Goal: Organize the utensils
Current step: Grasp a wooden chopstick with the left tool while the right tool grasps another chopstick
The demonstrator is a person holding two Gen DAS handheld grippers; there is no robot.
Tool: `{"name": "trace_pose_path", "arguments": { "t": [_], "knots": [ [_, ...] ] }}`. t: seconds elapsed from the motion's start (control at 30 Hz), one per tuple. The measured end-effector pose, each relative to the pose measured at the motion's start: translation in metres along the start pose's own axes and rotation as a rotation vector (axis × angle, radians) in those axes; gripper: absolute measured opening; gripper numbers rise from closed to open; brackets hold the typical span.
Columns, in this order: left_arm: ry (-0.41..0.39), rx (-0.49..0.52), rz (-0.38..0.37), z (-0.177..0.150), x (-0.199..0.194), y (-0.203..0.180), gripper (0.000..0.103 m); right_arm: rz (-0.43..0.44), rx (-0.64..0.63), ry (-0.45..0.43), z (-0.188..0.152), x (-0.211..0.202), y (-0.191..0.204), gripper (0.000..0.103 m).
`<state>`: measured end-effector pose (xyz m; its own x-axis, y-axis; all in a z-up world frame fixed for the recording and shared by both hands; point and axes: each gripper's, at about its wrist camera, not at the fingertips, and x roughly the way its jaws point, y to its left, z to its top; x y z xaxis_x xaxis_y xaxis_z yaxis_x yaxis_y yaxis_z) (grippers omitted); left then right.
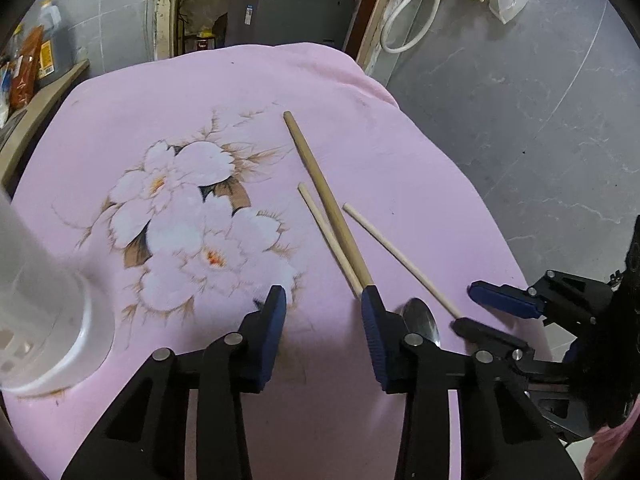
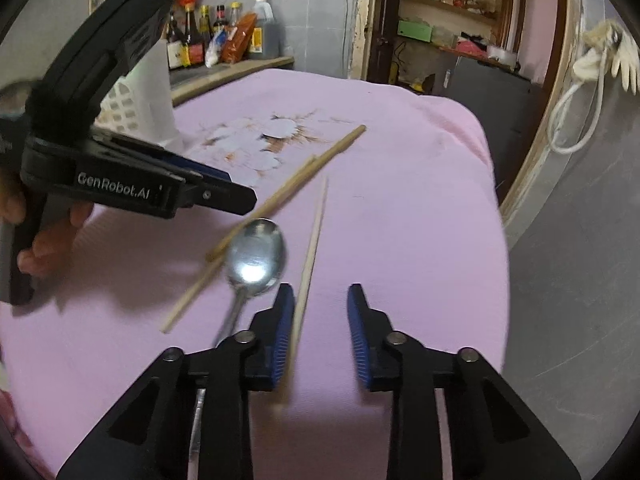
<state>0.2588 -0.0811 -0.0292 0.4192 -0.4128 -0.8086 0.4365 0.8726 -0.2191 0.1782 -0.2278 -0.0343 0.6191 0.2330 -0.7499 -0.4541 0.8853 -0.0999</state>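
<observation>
A pink cloth (image 1: 360, 92) printed with white flowers covers the worktop, and on it lie 3 wooden chopsticks and 1 metal spoon (image 2: 256, 256). In the left wrist view the thickest chopstick (image 1: 324, 196) runs from 12 o'clock down toward 6 o'clock and crosses a shorter chopstick (image 1: 326, 236) just above the left gripper (image 1: 324, 304), whose jaws stand wide apart with nothing between them; its right fingertip sits right at the near ends of those 2 sticks. The third chopstick (image 1: 400, 260) lies apart at 3 o'clock of them, slanting toward the right gripper (image 1: 486, 314). A white plastic holder (image 1: 48, 320) stands at 9 o'clock at the cloth's edge. In the right wrist view the right gripper (image 2: 316, 300) has its jaws open and empty, the single chopstick (image 2: 314, 240) passing just beside the left finger, and the spoon bowl sits at 10 o'clock of it, touching the crossed pair. The left gripper (image 2: 236, 196) hovers above the sticks at 9 o'clock.
</observation>
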Motion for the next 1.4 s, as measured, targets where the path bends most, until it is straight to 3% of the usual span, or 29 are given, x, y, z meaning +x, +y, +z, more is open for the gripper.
{"name": "trace_pose_path", "arguments": {
  "t": [0.2, 0.33, 0.57, 0.7, 0.93, 1.27, 1.4],
  "knots": [
    [-0.001, 0.011, -0.002, 0.009, 0.009, -0.004, 0.031, -0.016, 0.016, -0.003, 0.002, 0.004, -0.013, 0.009],
    [0.004, 0.009, -0.011, 0.015, 0.012, -0.005, 0.029, -0.022, 0.024, -0.007, 0.005, 0.006, -0.021, 0.006],
    [0.037, -0.017, -0.069, 0.026, 0.019, -0.007, 0.008, -0.048, 0.045, -0.021, 0.007, 0.007, -0.031, 0.004],
    [0.042, -0.050, -0.089, 0.025, 0.015, 0.001, 0.004, -0.051, 0.068, -0.027, 0.008, 0.008, -0.037, 0.004],
    [0.060, -0.112, -0.131, 0.019, 0.010, 0.015, 0.003, -0.041, 0.088, -0.030, 0.009, 0.008, -0.041, 0.004],
    [0.095, 0.014, -0.059, 0.022, 0.016, -0.011, 0.009, -0.047, 0.096, -0.013, 0.015, 0.013, -0.041, 0.004],
    [0.106, -0.012, -0.068, 0.021, 0.012, -0.008, 0.007, -0.025, 0.129, 0.004, 0.021, 0.017, -0.048, 0.005]
  ]
}}
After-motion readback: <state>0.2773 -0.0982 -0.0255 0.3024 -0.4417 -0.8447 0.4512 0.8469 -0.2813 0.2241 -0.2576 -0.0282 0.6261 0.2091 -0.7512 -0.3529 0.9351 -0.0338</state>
